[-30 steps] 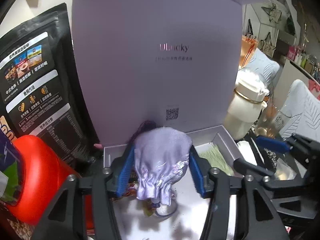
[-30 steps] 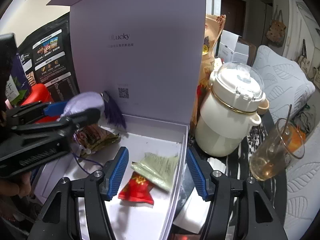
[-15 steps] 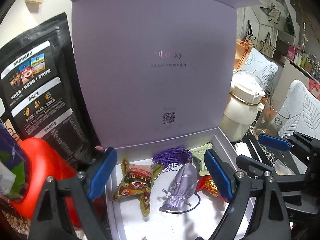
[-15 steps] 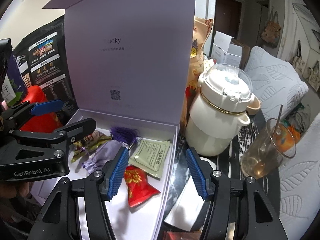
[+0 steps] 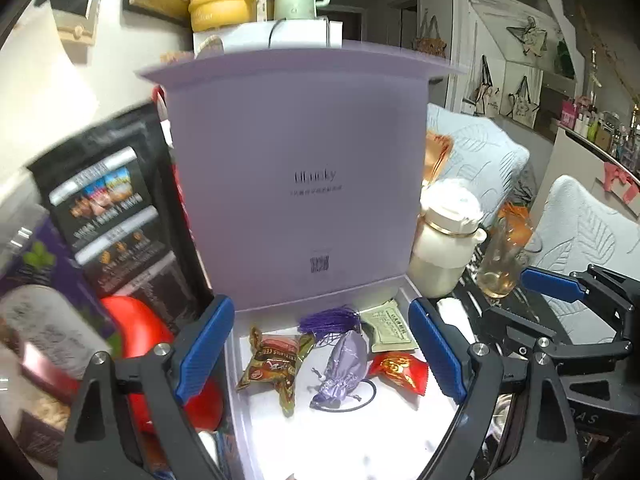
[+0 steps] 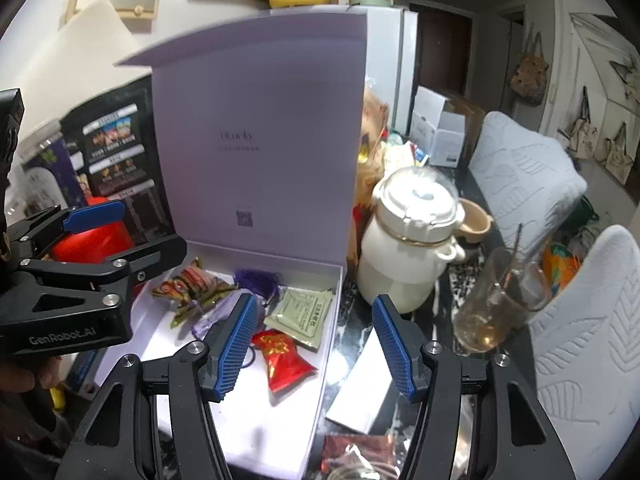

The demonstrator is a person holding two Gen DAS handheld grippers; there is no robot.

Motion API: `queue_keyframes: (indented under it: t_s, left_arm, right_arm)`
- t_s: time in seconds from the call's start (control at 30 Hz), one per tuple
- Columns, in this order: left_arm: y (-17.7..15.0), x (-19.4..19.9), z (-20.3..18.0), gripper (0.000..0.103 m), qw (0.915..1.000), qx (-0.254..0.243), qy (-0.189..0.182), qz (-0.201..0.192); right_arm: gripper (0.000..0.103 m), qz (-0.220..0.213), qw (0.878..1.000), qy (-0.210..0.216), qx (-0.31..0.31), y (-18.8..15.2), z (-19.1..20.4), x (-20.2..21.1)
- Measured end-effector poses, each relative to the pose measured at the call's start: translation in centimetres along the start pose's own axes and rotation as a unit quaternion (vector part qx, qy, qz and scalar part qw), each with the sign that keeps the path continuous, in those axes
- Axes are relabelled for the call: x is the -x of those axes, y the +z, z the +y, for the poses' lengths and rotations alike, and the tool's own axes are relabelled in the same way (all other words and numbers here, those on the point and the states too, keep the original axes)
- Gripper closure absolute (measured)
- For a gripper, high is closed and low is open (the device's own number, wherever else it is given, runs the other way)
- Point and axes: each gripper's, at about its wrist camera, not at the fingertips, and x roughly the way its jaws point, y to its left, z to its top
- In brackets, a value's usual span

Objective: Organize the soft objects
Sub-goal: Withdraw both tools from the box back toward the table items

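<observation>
At the far left stands a black food pouch (image 5: 108, 216), and in front of it a red container (image 5: 140, 328). The left hand-held gripper (image 5: 320, 360) hangs over the lilac box (image 5: 240, 400) with its blue fingers (image 5: 204, 348) wide apart, holding nothing. Inside the box, from left to right, lie a brown snack packet (image 5: 274, 368), the lilac drawstring pouch (image 5: 344, 364) with its purple tassel (image 5: 328, 320), a red packet (image 5: 400, 372) and a green sachet (image 5: 392, 328). The right hand-held gripper (image 6: 316, 348) is also spread open and empty, above the right wall of the box. Further right on the desk stand a white jar (image 6: 408, 248) and a glass (image 6: 500, 304).
</observation>
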Motion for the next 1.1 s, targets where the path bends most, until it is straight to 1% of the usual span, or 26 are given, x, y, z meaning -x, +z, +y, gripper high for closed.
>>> queue_keyframes:
  t_s: [0.13, 0.27, 0.3, 0.33, 0.43, 0.57, 0.6, 0.63, 0.77, 0.87, 1.0, 1.1]
  left_arm:
    - [0.5, 3.1, -0.7, 0.013, 0.9996, -0.010, 0.017, -0.022]
    - [0.7, 6.3, -1.5, 0.013, 0.9989, -0.022, 0.011, -0.040]
    - [0.7, 6.9, -1.7, 0.013, 0.9987, -0.024, 0.009, -0.044]
    - [0.7, 7.8, -1.9, 0.013, 0.9984, -0.026, 0.007, -0.049]
    - [0.5, 9.9, -2.6, 0.012, 0.9974, -0.034, 0.006, -0.063]
    - [-0.2, 12.4, -3.2, 0.001, 0.9959, -0.038, 0.007, -0.082]
    - [-0.3, 12.9, -3.3, 0.001, 0.9957, -0.038, 0.005, -0.085]
    - [-0.5, 13.5, -3.4, 0.001, 0.9955, -0.038, 0.003, -0.087]
    - [-1.3, 15.6, -3.6, 0.001, 0.9948, -0.041, -0.001, -0.093]
    - [-2.2, 16.9, -3.9, 0.001, 0.9944, -0.045, -0.002, -0.096]
    - [-3.7, 18.5, -4.3, 0.001, 0.9935, -0.052, -0.004, -0.101]
    - [-5.1, 19.0, -4.7, 0.001, 0.9940, -0.058, -0.013, -0.092]
  right_arm:
    - [0.043, -0.018, 1.000, -0.004, -0.003, 0.2, -0.1, 2.7]
    - [0.043, -0.040, 0.999, -0.015, -0.002, 0.3, 0.1, 5.8]
    - [0.041, -0.049, 0.999, -0.018, -0.001, 0.2, 0.2, 6.9]
    - [0.036, -0.056, 0.998, -0.021, -0.001, 0.1, 0.3, 7.6]
    - [0.033, -0.078, 0.997, -0.026, 0.002, -0.2, 0.7, 10.2]
    - [0.032, -0.096, 0.995, -0.039, 0.004, -1.0, 1.3, 13.2]
    - [0.027, -0.101, 0.994, -0.043, 0.004, -1.3, 1.4, 14.0]
    - [0.024, -0.105, 0.993, -0.046, 0.005, -1.5, 1.6, 14.6]
    - [0.023, -0.117, 0.992, -0.055, 0.003, -2.7, 2.1, 17.2]
    - [0.018, -0.124, 0.990, -0.059, 0.000, -3.8, 2.3, 18.6]
    - [0.018, -0.132, 0.989, -0.065, -0.009, -5.7, 2.7, 20.6]
    - [0.016, -0.132, 0.989, -0.071, -0.017, -7.0, 2.8, 21.6]
